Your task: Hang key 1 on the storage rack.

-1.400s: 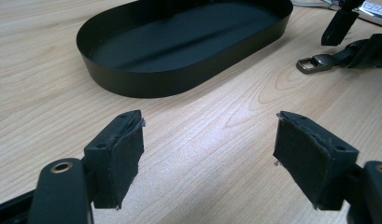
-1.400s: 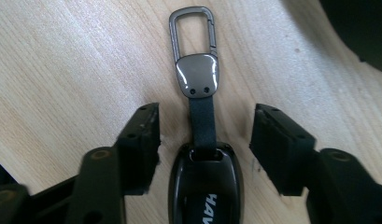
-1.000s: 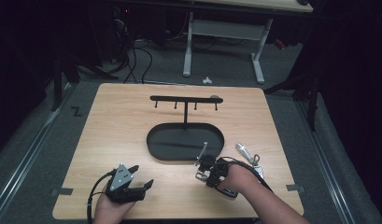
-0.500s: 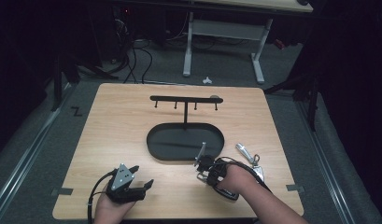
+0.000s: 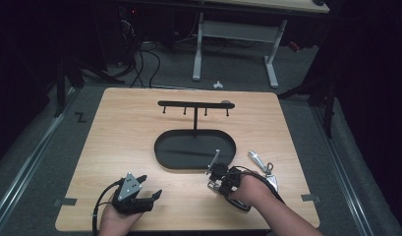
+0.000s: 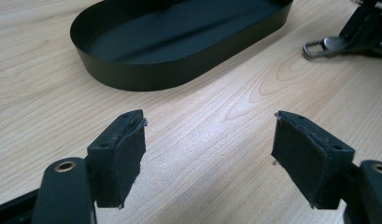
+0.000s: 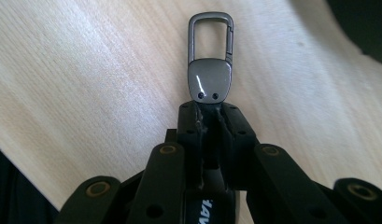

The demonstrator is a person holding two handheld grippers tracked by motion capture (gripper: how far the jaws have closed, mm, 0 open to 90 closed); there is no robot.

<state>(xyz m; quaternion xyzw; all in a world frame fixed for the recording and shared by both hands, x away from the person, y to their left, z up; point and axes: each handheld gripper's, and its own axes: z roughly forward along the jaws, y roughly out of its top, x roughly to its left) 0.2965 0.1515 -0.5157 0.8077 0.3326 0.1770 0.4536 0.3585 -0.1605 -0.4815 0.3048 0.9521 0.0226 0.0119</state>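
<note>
The key clip point(image 7: 210, 77) is a small metal piece with a glossy grey tab, rounded at the corners and marked by two tiny dark rivet dots, topped by a slim rectangular carabiner loop with rounded ends. It sticks out past the tips of the right gripper point(image 7: 208, 114), whose two black jaws have just been closing and now pinch the clip's lower end between their pads, so the loop points to 12 o'clock in the right gripper view. In the high view the clip point(image 5: 214, 161) shows as a thin bright sliver angled toward 1 o'clock from the right gripper point(image 5: 216, 175), reaching over the near right rim of the tray point(image 5: 161, 156).

The tray is a shallow oval of matte black metal with a low upright wall; a thin post rises from its far side to a flat black bar with small hooks, the rack point(image 5: 195, 104). The table point(image 5: 120, 128) is pale wood with a fine straight grain. At about 2 o'clock from the right hand lies a second shiny metal keyring piece point(image 5: 261, 163).

The left gripper point(image 5: 148, 188) rests at the table's near edge, at 8 o'clock from the tray, its jaws spread wide with nothing between them; its pads point(image 6: 125, 156) are dull black rubber, frayed at the edges. The clip lies well apart from it, toward 3 o'clock.
</note>
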